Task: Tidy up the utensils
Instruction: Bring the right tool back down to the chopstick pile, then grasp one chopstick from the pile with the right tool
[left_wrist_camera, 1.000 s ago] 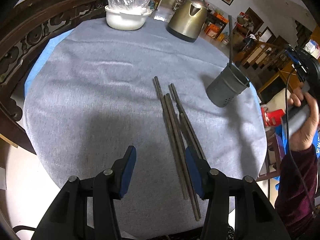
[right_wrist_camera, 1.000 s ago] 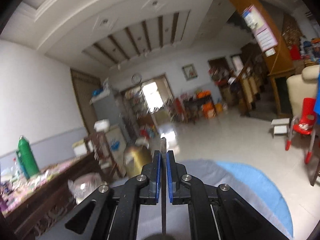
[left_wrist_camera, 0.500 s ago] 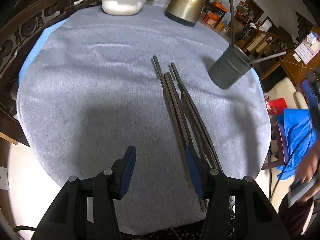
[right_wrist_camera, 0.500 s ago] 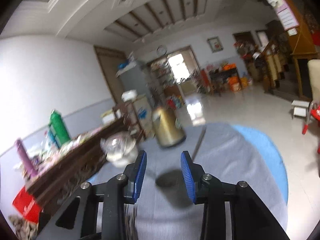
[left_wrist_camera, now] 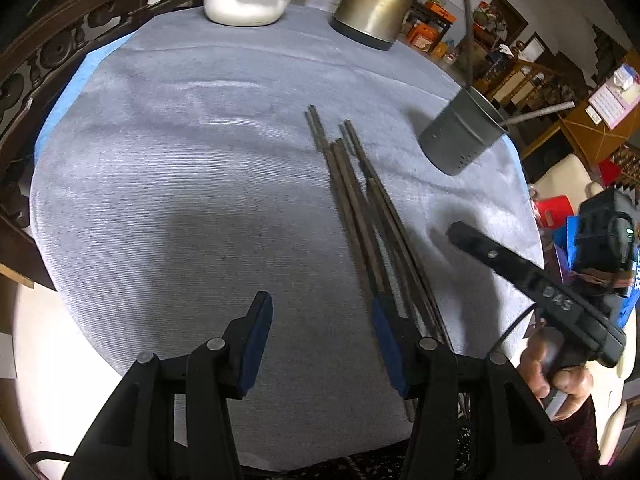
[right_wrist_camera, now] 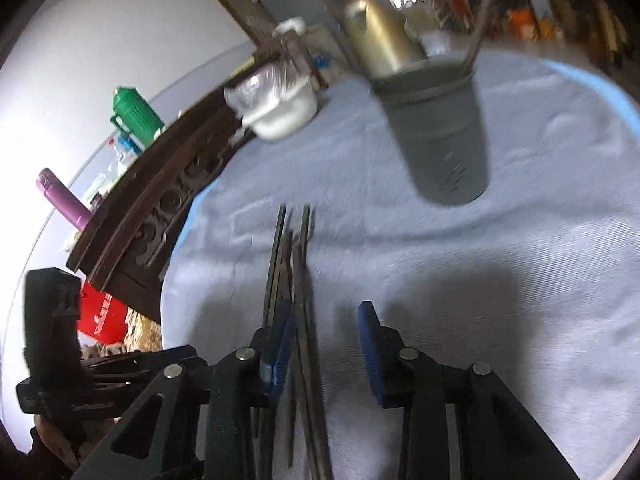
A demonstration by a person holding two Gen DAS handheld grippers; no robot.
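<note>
I judge I am between picks: two long sticks already stand in the dark grey perforated utensil holder (left_wrist_camera: 460, 142), and the next one has to come off the bundle of dark slender chopsticks (left_wrist_camera: 360, 208) lying flat on the grey-blue tablecloth (left_wrist_camera: 180, 168). That bundle lies just short of the holder, on its bowl-and-kettle side, tips pointing toward the brass-coloured kettle (left_wrist_camera: 372, 0).

My right gripper (right_wrist_camera: 326, 344) has its blue pads apart and holds nothing; the near ends of the chopsticks (right_wrist_camera: 296, 280) run between and under its left pad. My left gripper (left_wrist_camera: 322, 340) is also spread and empty, its right finger just beside the bundle's near end.

Next I need to lower the right gripper, single out one chopstick, and close squarely on it before lifting toward the holder.
</note>
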